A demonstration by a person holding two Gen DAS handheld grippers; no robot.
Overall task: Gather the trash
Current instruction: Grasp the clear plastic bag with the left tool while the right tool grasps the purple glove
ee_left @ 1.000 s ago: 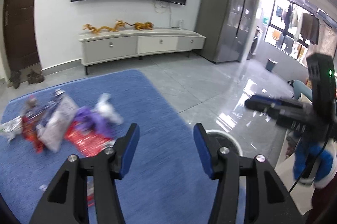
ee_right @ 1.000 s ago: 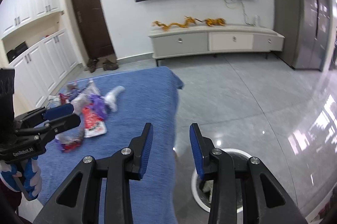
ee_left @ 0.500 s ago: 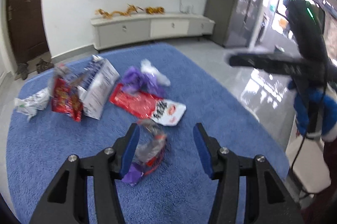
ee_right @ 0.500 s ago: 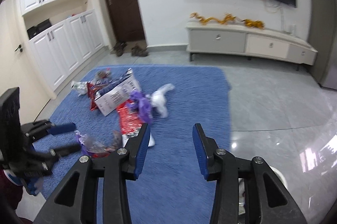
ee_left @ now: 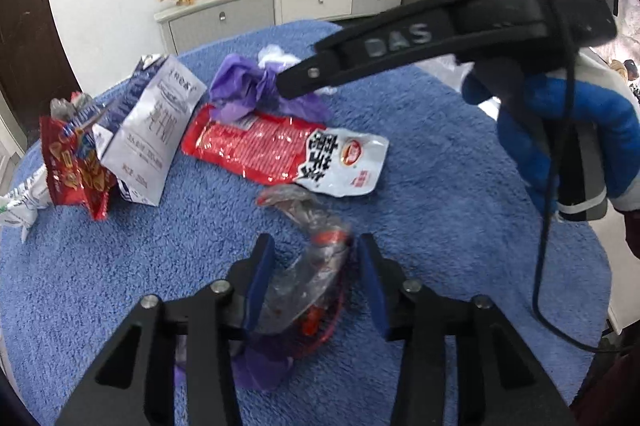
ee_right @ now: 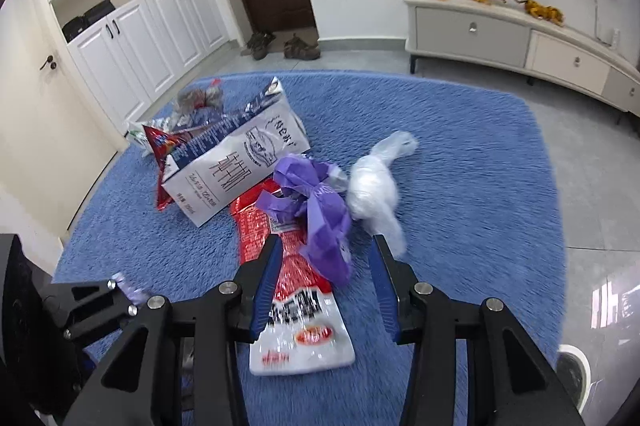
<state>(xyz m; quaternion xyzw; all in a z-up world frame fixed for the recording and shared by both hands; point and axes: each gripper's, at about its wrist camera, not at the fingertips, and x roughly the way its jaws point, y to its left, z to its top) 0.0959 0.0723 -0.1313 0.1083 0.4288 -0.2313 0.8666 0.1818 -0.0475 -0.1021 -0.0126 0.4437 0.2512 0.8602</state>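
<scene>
Trash lies on a blue rug (ee_left: 440,186). My left gripper (ee_left: 316,266) is open, its fingers either side of a crumpled clear and red wrapper (ee_left: 316,258). My right gripper (ee_right: 324,266) is open over a red and white snack bag (ee_right: 296,310) and a purple plastic bag (ee_right: 316,210). The same snack bag (ee_left: 288,150) and purple bag (ee_left: 248,86) show in the left wrist view. A white milk carton (ee_right: 236,166), a white plastic bag (ee_right: 376,186) and a red chip bag (ee_left: 72,166) lie nearby.
The right gripper's body (ee_left: 460,34) crosses the top of the left wrist view. A white bin rim (ee_right: 572,370) sits on the tiled floor at the rug's right. A TV cabinet (ee_right: 500,34), white cupboards (ee_right: 132,38) and shoes (ee_right: 280,44) stand beyond.
Both grippers have swung from the floor and bin toward the trash pile and dropped low. The left one now straddles the crumpled wrapper; the right one is over the snack bag.
</scene>
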